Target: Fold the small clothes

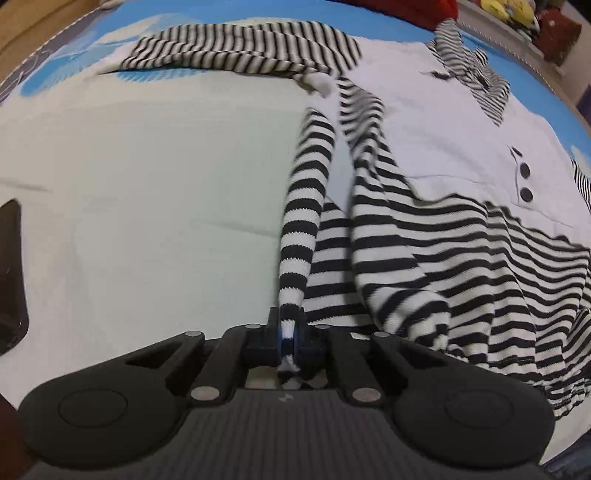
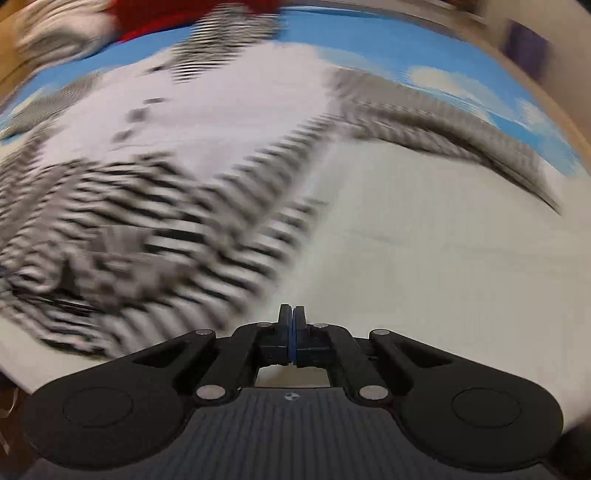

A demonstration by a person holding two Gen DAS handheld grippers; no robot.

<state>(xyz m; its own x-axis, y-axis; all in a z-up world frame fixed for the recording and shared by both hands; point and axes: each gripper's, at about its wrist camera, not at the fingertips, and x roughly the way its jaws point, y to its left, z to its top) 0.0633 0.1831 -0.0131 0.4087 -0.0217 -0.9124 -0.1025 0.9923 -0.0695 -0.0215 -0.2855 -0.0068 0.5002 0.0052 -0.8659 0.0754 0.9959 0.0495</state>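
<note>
A small white shirt with black-and-white stripes (image 1: pixel 461 236) lies spread on a pale cloth surface (image 1: pixel 147 184), collar at the far right and two dark buttons (image 1: pixel 525 181) on its chest. My left gripper (image 1: pixel 290 325) is shut on the shirt's striped hem edge and lifts a taut ridge of fabric toward the camera. One striped sleeve (image 1: pixel 240 48) stretches to the far left. In the blurred right wrist view the shirt (image 2: pixel 147 221) lies to the left and its sleeve (image 2: pixel 443 125) arcs right. My right gripper (image 2: pixel 291 317) is shut with nothing between its pads, over bare cloth.
A blue sheet with white clouds (image 1: pixel 74 44) lies under the pale cloth. A dark flat object (image 1: pixel 11 273) sits at the left edge. Red fabric (image 1: pixel 406 9) and colourful items (image 1: pixel 517 14) lie at the far side. The table edge (image 2: pixel 14 373) shows at lower left.
</note>
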